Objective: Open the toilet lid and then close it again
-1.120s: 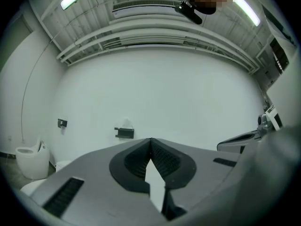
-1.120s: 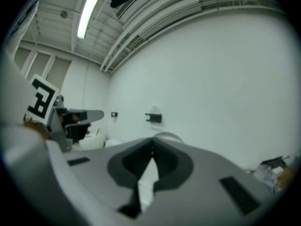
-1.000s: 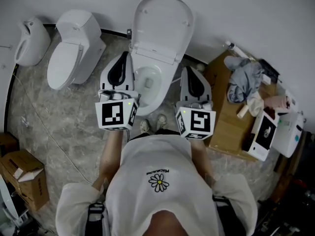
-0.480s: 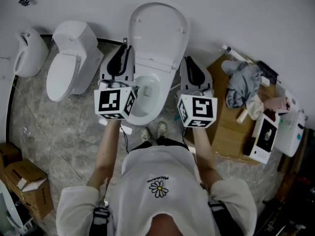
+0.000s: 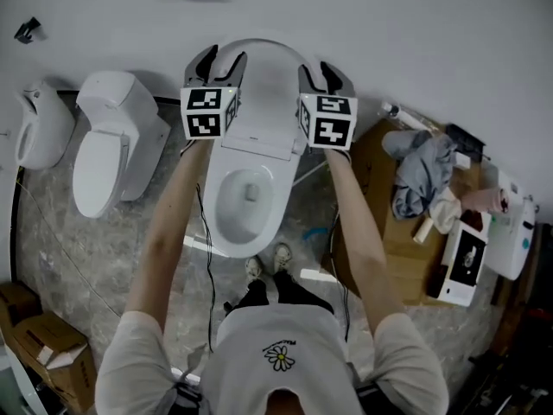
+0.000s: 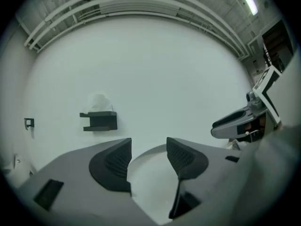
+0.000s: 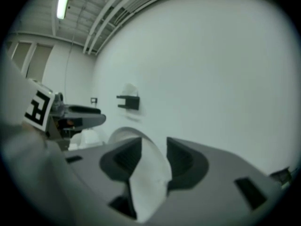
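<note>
**Both my grippers were at the top edge of the raised toilet lid, at the start of the closing step.**

The toilet lid (image 5: 259,89) stood upright against the white wall (image 5: 432,24) in the upper middle of the frame, above the open bowl (image 5: 246,193). From that I judged the opening half done and the closing half in hand. My left gripper (image 5: 218,59) was at the lid's upper left rim and my right gripper (image 5: 321,70) at its upper right rim. Both sets of jaws had just been opening and stood apart, each with the lid's thin edge between its pads. I saw no pad pressing on the lid. The next move, as I judged it, called for closing both grippers evenly on the rim. Then I would tip the lid forward and lower it slowly onto the bowl, without letting it drop.
</note>
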`<state>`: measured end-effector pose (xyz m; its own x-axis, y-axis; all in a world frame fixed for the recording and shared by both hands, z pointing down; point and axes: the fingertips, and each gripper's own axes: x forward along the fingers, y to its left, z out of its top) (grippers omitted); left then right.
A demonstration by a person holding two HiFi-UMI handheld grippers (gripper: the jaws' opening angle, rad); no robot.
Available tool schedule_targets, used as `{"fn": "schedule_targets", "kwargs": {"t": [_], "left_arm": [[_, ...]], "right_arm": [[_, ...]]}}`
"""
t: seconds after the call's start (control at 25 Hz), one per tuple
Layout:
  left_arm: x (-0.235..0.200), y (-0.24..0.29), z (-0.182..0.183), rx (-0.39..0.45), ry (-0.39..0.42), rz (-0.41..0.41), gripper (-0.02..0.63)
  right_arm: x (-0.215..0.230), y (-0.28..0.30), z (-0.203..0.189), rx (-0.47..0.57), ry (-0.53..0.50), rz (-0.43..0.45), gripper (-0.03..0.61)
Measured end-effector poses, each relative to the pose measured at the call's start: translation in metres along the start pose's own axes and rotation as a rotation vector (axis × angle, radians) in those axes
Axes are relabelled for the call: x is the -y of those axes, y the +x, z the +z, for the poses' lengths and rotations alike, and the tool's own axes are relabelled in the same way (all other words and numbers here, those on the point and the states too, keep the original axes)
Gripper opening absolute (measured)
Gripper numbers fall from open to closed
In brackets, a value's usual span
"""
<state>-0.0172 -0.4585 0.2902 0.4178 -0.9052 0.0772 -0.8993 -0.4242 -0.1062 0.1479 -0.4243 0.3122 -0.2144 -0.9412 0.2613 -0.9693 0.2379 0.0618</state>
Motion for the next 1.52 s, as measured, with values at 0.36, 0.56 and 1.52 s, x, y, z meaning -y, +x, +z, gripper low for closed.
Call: {"fn": "schedule_targets", "kwargs": {"t": [0.36, 0.56, 1.52], "left_arm": [[-0.033, 0.079, -0.086, -0.217, 0.053, 0.080, 0.241], [-0.038, 0.092, -0.089, -0.213, 0.097, 0.077, 0.241], [-0.049, 0.070, -0.088, -0.235, 0.007, 0.023, 0.124]], "right_arm": [[0.025, 0.074, -0.063, -0.209, -0.073, -0.019, 0.167], [0.031, 0.086, -0.075, -0.233, -0.089, -0.017, 0.167], [0.027, 0.067, -0.087, -0.232, -0.050, -0.025, 0.104]]}}
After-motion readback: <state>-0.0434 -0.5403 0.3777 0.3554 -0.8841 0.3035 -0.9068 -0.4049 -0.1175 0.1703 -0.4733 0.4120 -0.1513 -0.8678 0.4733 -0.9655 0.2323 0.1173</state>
